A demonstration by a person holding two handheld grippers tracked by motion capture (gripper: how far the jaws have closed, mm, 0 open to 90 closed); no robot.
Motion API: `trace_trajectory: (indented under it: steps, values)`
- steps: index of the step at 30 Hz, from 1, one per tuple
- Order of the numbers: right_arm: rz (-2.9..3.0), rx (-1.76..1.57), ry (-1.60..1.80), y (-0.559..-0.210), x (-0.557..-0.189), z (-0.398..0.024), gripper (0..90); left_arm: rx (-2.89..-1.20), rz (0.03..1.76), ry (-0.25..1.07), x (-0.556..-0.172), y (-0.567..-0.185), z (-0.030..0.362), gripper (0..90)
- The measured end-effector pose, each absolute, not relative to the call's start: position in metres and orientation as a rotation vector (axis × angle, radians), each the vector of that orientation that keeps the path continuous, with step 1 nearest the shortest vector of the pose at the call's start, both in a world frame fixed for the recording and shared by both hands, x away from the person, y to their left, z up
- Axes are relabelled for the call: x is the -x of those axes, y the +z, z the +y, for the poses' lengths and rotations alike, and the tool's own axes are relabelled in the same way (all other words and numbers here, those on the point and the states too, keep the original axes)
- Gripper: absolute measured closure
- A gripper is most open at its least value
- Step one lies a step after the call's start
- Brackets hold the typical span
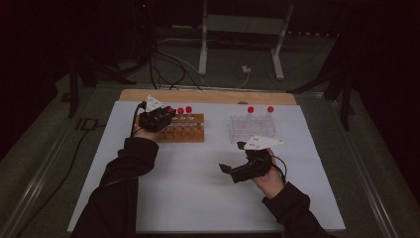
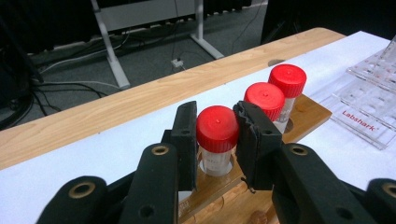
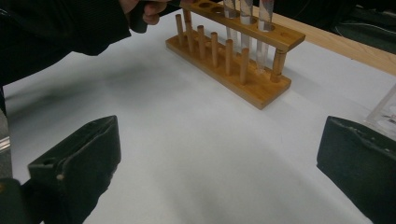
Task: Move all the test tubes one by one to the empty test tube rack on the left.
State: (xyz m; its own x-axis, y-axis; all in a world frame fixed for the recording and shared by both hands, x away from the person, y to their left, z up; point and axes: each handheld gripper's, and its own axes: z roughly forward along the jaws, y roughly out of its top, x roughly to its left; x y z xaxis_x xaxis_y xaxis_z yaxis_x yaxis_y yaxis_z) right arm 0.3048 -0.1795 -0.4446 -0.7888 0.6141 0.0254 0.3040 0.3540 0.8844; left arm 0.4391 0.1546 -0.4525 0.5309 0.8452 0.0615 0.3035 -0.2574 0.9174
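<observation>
Red-capped clear plastic tube (image 2: 217, 135): standing in the slotted wooden rack (image 2: 306, 116) on your white tabletop (image 1: 198, 173), cap clamped between your left tongs (image 2: 217, 140). Your right tongs (image 3: 219, 158): spread wide, empty, above bare tabletop.

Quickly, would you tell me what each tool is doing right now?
Left tool: closed on the red-capped tube in the wooden rack.
Right tool: open, holding nothing.

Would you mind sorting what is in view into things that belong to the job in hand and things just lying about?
In use: left gripper, shut on the red-capped tube; wooden rack; clear rack.
Lying about: white stand; floor cables.
</observation>
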Motion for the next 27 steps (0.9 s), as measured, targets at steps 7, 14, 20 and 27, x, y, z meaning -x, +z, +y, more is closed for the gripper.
trace_trajectory:
  steps: [7, 14, 20, 27]
  values:
    - [2.300, -0.815, 1.413, -0.442, -0.305, -0.180, 0.0, -1.796, 0.947, 0.695, -0.432, -0.442, 0.159, 56.1]
    - [2.270, -0.823, 1.424, -0.438, -0.306, -0.185, 0.0, -1.742, 0.909, 0.681, -0.411, -0.426, 0.175, 35.7]
    - [2.230, -0.838, 1.418, -0.433, -0.310, -0.192, 0.0, -1.772, 0.821, 0.593, -0.386, -0.421, 0.183, 14.3]
    - [2.168, -0.872, 1.398, -0.427, -0.320, -0.204, 0.0, -1.809, 0.707, 0.499, -0.350, -0.425, 0.186, 2.0]
